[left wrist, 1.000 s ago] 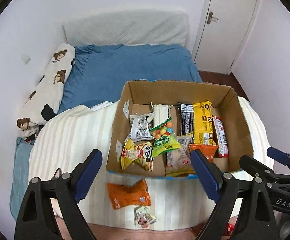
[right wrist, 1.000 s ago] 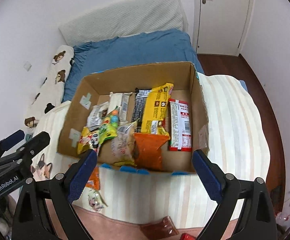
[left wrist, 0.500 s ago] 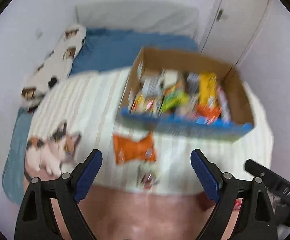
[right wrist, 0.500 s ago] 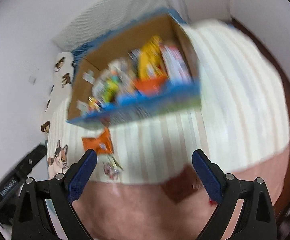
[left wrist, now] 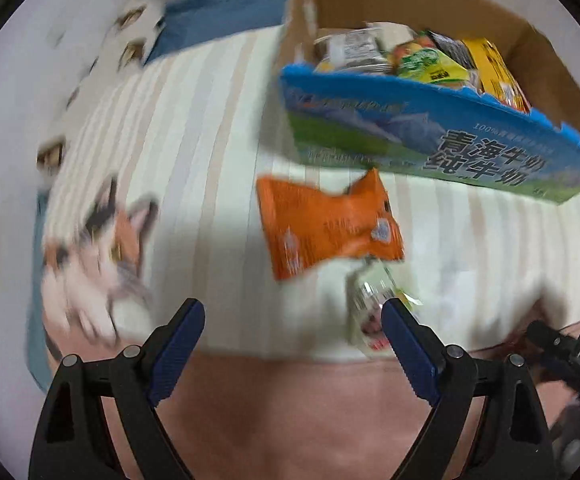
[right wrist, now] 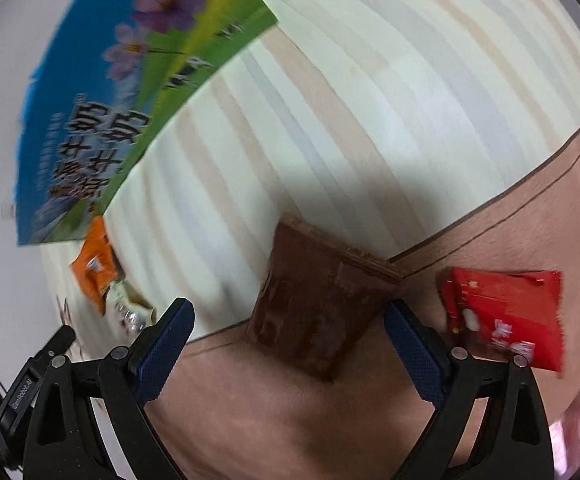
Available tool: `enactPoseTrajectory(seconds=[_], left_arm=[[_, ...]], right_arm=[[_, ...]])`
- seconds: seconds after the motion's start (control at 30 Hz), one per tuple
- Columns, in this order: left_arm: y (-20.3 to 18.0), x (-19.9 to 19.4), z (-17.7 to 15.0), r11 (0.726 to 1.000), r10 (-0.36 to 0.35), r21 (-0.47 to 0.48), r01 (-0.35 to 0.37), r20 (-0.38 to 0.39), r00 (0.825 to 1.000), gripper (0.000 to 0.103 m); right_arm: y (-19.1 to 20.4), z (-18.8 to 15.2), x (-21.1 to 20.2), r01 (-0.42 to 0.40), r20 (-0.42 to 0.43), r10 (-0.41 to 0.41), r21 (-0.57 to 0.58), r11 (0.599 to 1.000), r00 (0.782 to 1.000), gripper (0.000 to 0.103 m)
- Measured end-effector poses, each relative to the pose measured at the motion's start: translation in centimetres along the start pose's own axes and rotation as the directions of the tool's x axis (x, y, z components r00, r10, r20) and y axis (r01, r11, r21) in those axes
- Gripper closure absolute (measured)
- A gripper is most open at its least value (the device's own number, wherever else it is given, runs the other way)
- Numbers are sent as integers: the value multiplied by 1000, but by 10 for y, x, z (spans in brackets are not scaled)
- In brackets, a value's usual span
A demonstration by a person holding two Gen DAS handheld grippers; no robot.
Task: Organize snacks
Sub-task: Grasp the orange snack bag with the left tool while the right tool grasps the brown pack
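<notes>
Though motion blur smears it, milk carton box reads "青海牛奶 纯牛奶"; brown packet print illegible, probably chocolate. Left gripper and right gripper both spread, empty.

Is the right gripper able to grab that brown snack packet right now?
Probably yes. The right gripper is open, pointing down at the brown snack packet, which lies flat on the blanket between the fingers. Nothing covers it; the red packet lies apart.
</notes>
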State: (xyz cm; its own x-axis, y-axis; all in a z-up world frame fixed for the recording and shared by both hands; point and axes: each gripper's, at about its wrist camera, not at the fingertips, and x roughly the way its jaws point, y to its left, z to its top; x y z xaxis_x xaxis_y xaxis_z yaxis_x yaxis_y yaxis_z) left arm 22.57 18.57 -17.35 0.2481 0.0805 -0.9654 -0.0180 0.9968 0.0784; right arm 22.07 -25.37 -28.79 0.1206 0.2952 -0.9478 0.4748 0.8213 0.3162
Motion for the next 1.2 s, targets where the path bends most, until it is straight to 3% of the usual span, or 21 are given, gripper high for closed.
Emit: enactPoseTrajectory(seconds=[0.07,0.17,0.23,0.37,0.43,0.47,0.5,0.53,0.6,0.67,0.8,0.87,1.03,1.1,1.13,1.17,1.2], left_arm=[[-10,6,12,992,25,126,-27,20,999,12],[-31,16,26,938,61,338,-72,42,997,12],[-49,24,29,867,74,490,-92,56,996,12],[-65,39,34,780,66,623,-61,16,998,12],[-70,52,37,758,64,651,-36,-19,998,13],[-72,57,38,756,65,654,-34,-24,998,19],[-72,62,38,761,40,649,-2,-44,998,41],[-71,64,39,777,17,629,34,-75,997,55],[-68,66,36,804,7,593,47,-87,996,56],[-62,65,32,841,-1,538,56,-102,995,57],[-24,64,20,960,-62,257,113,-199,978,57],[-5,67,13,981,-104,136,139,-237,966,57],[30,69,-18,984,-177,-59,167,-277,944,56],[38,71,-25,976,-214,-101,193,-286,934,53],[42,72,-26,973,-225,-117,199,-291,930,49],[47,75,-29,964,-255,-153,218,-297,920,49],[53,78,-32,957,-277,-175,233,-299,913,48]], right_arm=[[3,1,6,32,9,-32,-1,999,999,5],[14,2,9,59,26,-58,-36,998,998,7],[22,2,9,64,25,-62,-71,995,998,8],[33,2,11,66,1,-66,-119,991,998,9],[36,1,15,65,-23,-68,-134,989,997,9],[37,1,15,64,-27,-68,-136,989,997,9],[37,1,14,64,-30,-69,-139,988,997,9],[38,0,15,66,-33,-71,-143,987,997,9],[42,-2,18,78,-29,-84,-163,984,996,11],[48,-5,20,100,-15,-105,-207,973,994,24],[59,-12,23,112,-8,-119,-290,950,993,40],[66,-18,26,113,-12,-124,-339,934,992,41],[86,-36,42,90,-76,-143,-478,874,987,41],[84,-38,41,62,-96,-118,-449,891,988,40],[83,-37,40,48,-111,-106,-432,901,988,34],[81,-37,39,36,-127,-97,-416,908,987,20],[77,-39,38,33,-129,-92,-400,916,987,15]])
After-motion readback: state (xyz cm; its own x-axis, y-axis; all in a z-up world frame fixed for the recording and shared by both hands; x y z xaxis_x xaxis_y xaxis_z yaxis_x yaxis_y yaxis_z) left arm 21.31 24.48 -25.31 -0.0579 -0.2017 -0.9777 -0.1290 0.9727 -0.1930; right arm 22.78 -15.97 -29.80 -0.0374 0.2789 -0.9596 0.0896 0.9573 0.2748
